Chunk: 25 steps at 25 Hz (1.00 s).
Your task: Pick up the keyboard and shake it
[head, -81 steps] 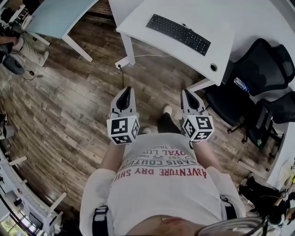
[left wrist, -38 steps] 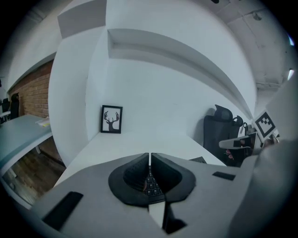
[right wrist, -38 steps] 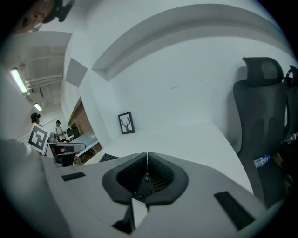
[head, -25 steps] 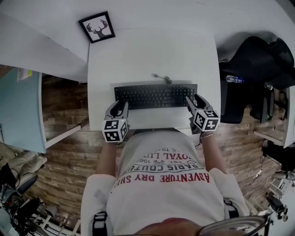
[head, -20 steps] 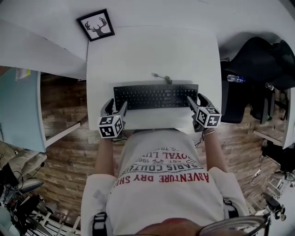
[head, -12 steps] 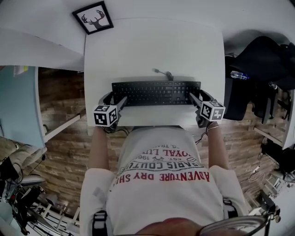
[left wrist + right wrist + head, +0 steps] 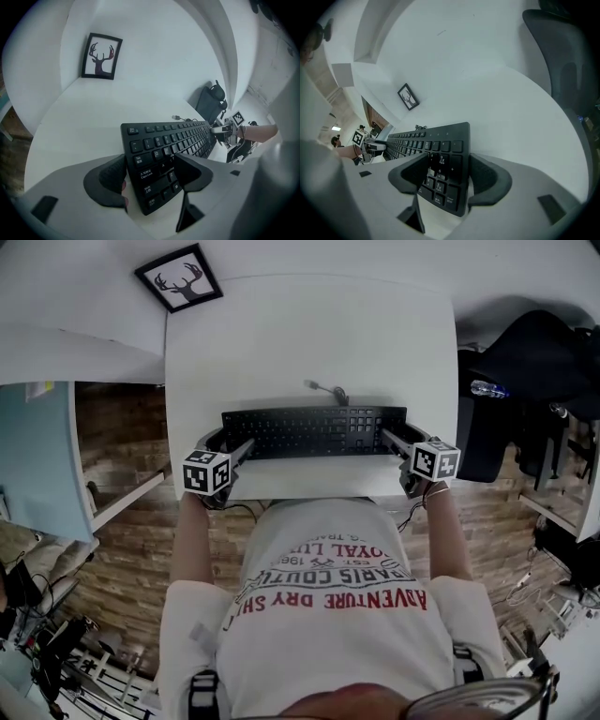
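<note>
your left gripper (image 7: pixel 228 443) is clamped on the left end of the keyboard (image 7: pixel 314 431), your right gripper (image 7: pixel 398 439) on its right end; it lies across the desk (image 7: pixel 309 343), near you.

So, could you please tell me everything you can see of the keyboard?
The keyboard is a black plastic one with a number pad and white-lettered keys, and a cable leaves its far edge. It stretches sideways over the white desk, keys up. The left gripper clamps its left end, the right gripper its right end; whether it is lifted is unclear.
</note>
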Each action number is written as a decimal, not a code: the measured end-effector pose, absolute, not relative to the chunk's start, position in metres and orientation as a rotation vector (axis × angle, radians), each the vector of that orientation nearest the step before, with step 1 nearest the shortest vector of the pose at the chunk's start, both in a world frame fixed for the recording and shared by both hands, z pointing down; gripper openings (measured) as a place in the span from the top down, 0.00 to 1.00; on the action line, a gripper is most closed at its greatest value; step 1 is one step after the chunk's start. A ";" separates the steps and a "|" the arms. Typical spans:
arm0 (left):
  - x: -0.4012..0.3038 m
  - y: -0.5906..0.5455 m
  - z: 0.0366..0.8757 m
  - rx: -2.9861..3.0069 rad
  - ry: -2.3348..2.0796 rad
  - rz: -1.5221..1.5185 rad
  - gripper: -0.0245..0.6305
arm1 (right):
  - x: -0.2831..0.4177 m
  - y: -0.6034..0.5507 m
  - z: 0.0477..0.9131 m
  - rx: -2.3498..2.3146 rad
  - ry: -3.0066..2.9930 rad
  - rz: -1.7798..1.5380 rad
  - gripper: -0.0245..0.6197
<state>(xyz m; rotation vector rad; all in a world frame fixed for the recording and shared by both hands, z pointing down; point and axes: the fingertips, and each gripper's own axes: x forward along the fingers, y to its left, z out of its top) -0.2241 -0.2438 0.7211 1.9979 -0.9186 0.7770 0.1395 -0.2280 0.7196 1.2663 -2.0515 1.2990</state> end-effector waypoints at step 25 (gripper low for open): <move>-0.195 -0.316 0.582 2.349 -1.133 0.493 0.47 | 0.169 -0.273 0.578 1.294 -2.357 0.823 0.56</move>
